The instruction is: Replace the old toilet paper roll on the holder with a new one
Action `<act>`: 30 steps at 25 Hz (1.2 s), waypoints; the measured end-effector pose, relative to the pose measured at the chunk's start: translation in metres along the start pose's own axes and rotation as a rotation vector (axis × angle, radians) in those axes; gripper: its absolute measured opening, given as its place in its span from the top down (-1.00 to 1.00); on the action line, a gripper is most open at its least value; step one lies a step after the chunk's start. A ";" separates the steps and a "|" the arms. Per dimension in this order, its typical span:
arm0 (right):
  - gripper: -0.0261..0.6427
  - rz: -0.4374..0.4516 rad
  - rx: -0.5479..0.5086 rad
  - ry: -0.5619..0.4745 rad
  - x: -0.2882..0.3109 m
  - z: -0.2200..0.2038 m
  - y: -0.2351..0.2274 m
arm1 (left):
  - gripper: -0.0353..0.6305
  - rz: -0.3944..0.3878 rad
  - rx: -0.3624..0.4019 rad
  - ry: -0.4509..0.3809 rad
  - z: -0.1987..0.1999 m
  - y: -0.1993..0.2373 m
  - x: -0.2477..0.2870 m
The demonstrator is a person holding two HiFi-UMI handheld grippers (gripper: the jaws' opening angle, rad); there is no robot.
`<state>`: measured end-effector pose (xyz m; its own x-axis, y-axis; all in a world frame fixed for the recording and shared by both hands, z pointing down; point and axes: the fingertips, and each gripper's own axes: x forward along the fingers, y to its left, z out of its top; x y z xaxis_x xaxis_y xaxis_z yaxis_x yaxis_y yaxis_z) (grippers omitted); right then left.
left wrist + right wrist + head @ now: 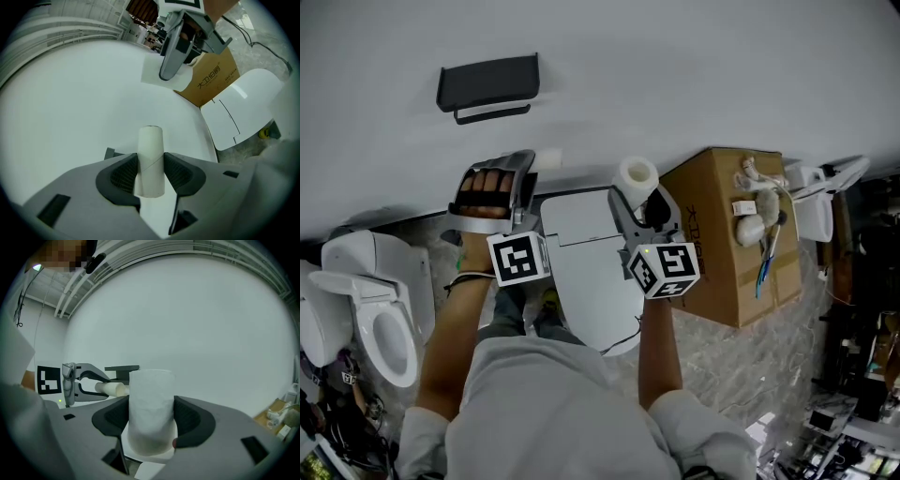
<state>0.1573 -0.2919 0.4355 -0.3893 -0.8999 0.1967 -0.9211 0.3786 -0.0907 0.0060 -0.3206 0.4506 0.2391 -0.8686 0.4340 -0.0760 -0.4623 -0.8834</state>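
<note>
The black paper holder (487, 86) hangs bare on the white wall, and it also shows as a dark bar (122, 368) in the right gripper view. Below and to its right, my left gripper (531, 171) is shut on the old cardboard tube (150, 159), which pokes out pale (549, 158) past its fingertips. My right gripper (639, 199) is shut on the new white toilet paper roll (636, 176), held upright over the toilet. That roll (151, 408) fills the gap between the right jaws. Both grippers hang apart from the holder.
A white toilet with its lid (591, 267) shut stands right under both grippers. A cardboard box (722, 253) with small items on top sits to the right. Another toilet (370, 314) with an open seat stands at the left. Clutter lines the right edge.
</note>
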 end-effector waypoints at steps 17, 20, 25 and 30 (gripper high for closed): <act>0.07 0.037 -0.032 0.007 0.006 0.003 0.014 | 0.30 -0.013 -0.415 0.028 -0.048 -0.016 -0.034; 0.07 0.056 -0.075 0.016 0.009 0.006 0.018 | 0.30 -0.001 -0.621 -0.008 -0.063 -0.009 -0.040; 0.07 0.080 -0.136 0.029 0.017 0.012 0.024 | 0.30 0.066 -0.995 -0.111 -0.093 0.014 -0.056; 0.07 0.089 -0.226 0.057 0.023 0.012 0.031 | 0.30 0.155 -1.216 -0.178 -0.121 0.027 -0.074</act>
<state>0.1194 -0.3035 0.4258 -0.4629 -0.8494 0.2535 -0.8588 0.5006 0.1091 -0.1309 -0.2910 0.4159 0.2685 -0.9364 0.2260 -0.9415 -0.3047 -0.1441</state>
